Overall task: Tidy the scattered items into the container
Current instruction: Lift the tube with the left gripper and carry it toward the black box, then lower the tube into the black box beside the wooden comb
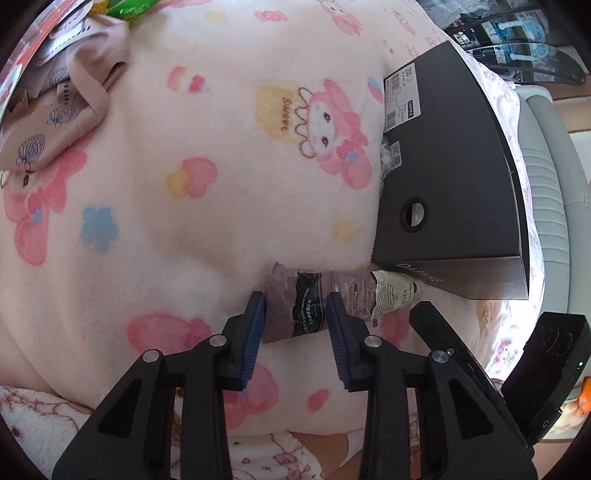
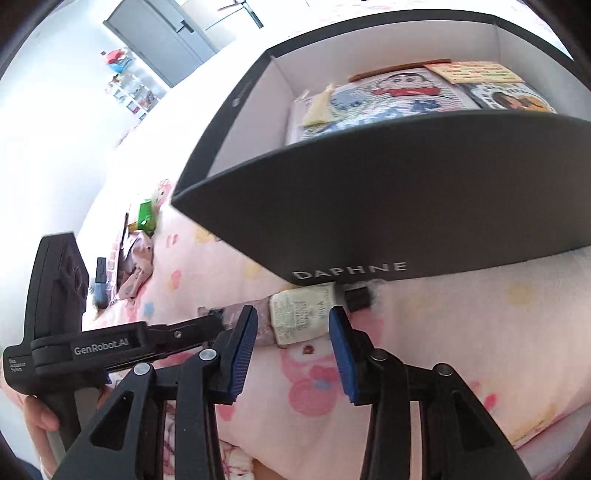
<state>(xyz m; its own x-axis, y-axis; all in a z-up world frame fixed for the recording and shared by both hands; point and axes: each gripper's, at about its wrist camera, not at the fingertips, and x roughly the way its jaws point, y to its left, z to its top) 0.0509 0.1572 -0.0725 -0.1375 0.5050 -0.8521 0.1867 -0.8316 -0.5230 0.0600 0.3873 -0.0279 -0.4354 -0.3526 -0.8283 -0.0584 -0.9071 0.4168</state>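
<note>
A squeezed tube with a black cap lies on the pink cartoon blanket, its cap end against the front of the black DAPHNE shoebox. In the left wrist view the tube lies between my open left gripper's blue pads, flat tail end nearest. My open right gripper straddles the tube's white label end. The box holds several printed packets and cards.
A pink shell-print cloth and a green packet lie at the far left of the blanket, with a small blue bottle nearby. The left gripper's body reaches in from the left. A white appliance stands behind the box.
</note>
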